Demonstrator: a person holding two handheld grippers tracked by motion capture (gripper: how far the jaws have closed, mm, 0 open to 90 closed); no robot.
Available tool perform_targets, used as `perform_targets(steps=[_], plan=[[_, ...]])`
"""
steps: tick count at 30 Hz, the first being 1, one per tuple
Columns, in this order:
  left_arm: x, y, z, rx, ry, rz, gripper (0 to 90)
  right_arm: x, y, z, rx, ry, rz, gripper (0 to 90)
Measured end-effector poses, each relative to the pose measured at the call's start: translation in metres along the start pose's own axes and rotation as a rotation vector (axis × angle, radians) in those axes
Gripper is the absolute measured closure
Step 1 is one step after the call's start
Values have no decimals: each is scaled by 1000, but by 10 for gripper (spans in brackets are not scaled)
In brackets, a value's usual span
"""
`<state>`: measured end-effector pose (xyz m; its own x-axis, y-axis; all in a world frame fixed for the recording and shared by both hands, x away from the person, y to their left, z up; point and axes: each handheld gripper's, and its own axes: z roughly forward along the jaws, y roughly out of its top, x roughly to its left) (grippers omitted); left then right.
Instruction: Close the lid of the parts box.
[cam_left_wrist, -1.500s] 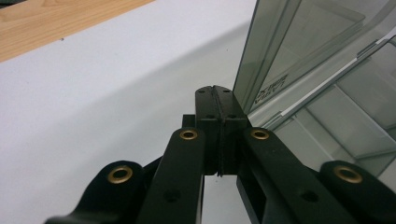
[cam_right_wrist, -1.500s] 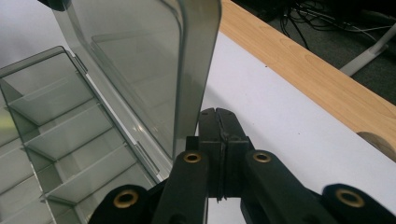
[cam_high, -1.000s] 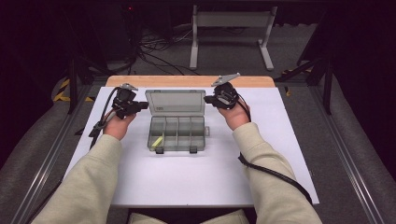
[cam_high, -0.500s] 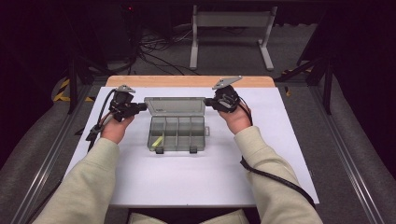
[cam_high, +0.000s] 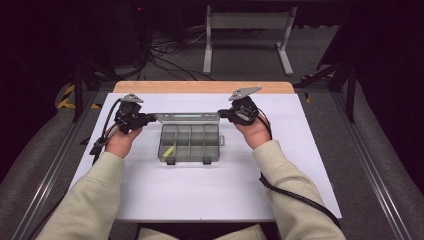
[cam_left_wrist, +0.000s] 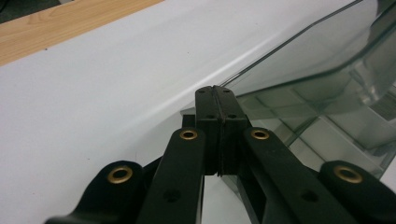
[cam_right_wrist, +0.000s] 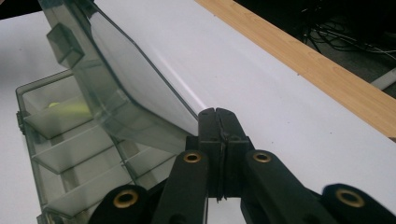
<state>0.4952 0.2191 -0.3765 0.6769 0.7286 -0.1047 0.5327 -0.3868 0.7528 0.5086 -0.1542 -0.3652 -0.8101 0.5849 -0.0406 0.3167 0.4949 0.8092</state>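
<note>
A clear grey compartment box (cam_high: 190, 142) sits mid-table on the white sheet. Its hinged lid (cam_high: 187, 117) is raised and tilted, showing as a thin strip along the box's far side. A small yellow piece (cam_high: 169, 151) lies in the front left compartment. My left gripper (cam_high: 151, 118) is shut, with its tips against the lid's left end. My right gripper (cam_high: 222, 114) is shut at the lid's right end. In the left gripper view the closed tips (cam_left_wrist: 216, 93) meet the lid's (cam_left_wrist: 317, 70) corner. In the right gripper view the closed tips (cam_right_wrist: 219, 116) touch the lid's (cam_right_wrist: 126, 84) lower corner. Nothing is between either pair of jaws.
The white sheet (cam_high: 200, 195) covers the table, and a wooden strip (cam_high: 200, 87) runs along its far edge. Beyond the table stand a metal frame (cam_high: 247, 30) and loose cables on the dark floor. A black cable (cam_high: 295, 197) trails beside the right sleeve.
The lid has swung from showing its broad face to a thin, edge-on strip. Both grippers have stayed at its ends and moved only slightly with it.
</note>
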Motion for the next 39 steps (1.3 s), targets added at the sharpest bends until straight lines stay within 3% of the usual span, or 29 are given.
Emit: perform_targets(steps=[7, 8, 19, 26, 35, 39], plan=[[-7, -2, -1, 10, -14, 14, 894, 7, -5, 1, 3, 25, -4, 898], [-8, -2, -1, 16, -15, 33, 894, 8, -5, 1, 4, 27, -5, 898], [-19, -9, -6, 31, -42, 46, 895, 17, -11, 1, 38, 78, -7, 894], [-26, -15, -6, 90, -77, 82, 895, 26, -13, 2, 89, 122, -8, 888], [-28, -21, -3, 155, -130, 89, 895, 38, -14, 3, 159, 162, -35, 888], [-31, -22, -2, 179, -136, 111, 894, 42, -15, 4, 183, 168, -49, 888]])
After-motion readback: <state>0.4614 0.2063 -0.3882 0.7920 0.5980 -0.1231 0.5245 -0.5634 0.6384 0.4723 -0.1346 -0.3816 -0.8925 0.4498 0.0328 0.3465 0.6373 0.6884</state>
